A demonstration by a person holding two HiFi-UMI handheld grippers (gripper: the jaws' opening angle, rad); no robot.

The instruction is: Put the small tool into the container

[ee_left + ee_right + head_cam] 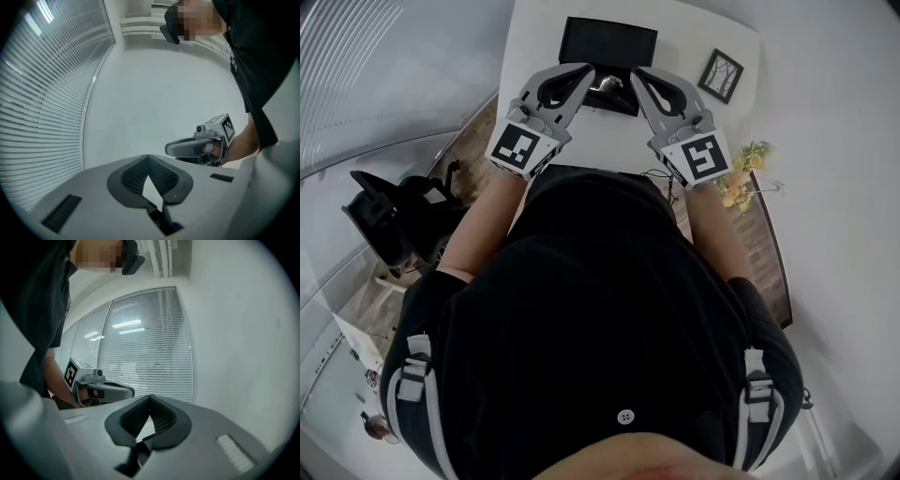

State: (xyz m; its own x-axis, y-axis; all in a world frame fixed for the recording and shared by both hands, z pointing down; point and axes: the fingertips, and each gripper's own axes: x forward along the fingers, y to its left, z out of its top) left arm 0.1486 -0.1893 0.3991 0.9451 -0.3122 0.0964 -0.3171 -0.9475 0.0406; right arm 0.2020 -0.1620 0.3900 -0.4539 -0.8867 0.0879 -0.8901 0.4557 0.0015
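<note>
Two tongs are up in front of your chest, over the near part of the white tabletop (pixel 534 37). From the head view, your left tongs (pixel 584 69) and your right tongs (pixel 636 73) lean in toward each other, with their tips near but apart. A dark rectangular container (pixel 609 39) lies on the far part of the tabletop, beyond both tips. Just on its near side a shiny metal piece (pixel 605 84) rests on a dark patch, and in this view it sits right between your two tips. It is too small to tell whether that is the small tool, or whether either tip touches it. A picture frame (pixel 720 75) stands at the far right of the tabletop, yellow flowers (pixel 745 173) are near your right tongs, and a black chair (pixel 389 220) is down on the left.

From the left gripper view, your left tongs are closed. Their tips meet with only a small bare gap behind the pads, and nothing is between them. They face a pale wall (pixel 159 93), with blinds (pixel 42 103) on the left and your right tongs off to the right.

From the right gripper view, your right tongs are closed too and hold nothing. They point at the blinds, with your left tongs over on the left.
</note>
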